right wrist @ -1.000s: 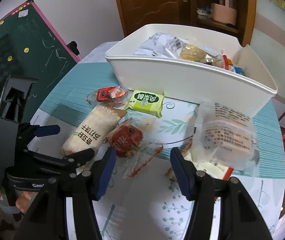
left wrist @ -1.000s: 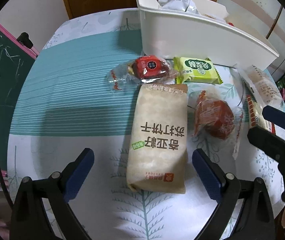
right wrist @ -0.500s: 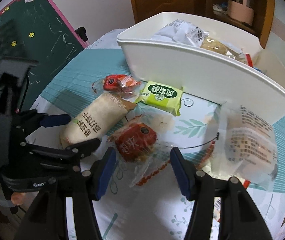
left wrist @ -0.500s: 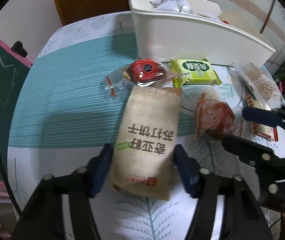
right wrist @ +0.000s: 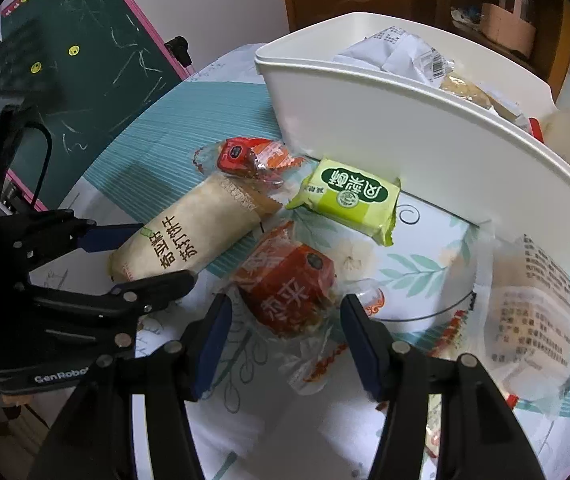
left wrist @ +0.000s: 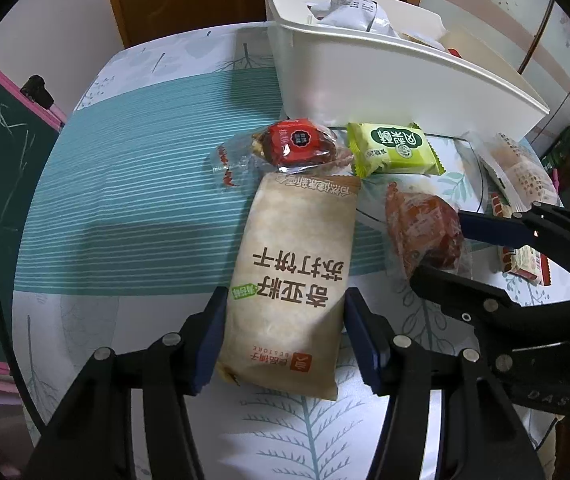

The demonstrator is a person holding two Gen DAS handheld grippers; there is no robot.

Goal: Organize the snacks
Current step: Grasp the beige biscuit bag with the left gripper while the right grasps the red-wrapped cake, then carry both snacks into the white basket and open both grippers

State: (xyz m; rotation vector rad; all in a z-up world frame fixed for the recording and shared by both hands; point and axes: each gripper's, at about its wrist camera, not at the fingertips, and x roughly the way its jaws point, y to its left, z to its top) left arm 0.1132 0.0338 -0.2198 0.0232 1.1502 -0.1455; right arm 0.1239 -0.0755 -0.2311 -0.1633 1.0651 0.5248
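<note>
While pinched, cracker pack (left wrist: 293, 280) fills left gripper (left wrist: 285, 340).

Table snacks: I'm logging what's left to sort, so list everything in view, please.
Cracker pack: 1, beige, table centre, between the left fingers.
Red snack: 1, red in clear wrap, right of the cracker pack, between the right fingers.
Small red snack: 1, red, beyond the cracker pack's far end.
Green snack: 1, green, by the bin's near wall.
Pale packet: 1, translucent with printed text, table's right side.
Bin: 1, white, far side, with packets inside.
Tablecloth: 1, teal stripes and leaf print.
Chalkboard: 1, green with pink frame, left.
Left gripper: 1, black with blue pads, touching the cracker pack's sides.
Right gripper: 1, same colours, open around the red snack.
</note>
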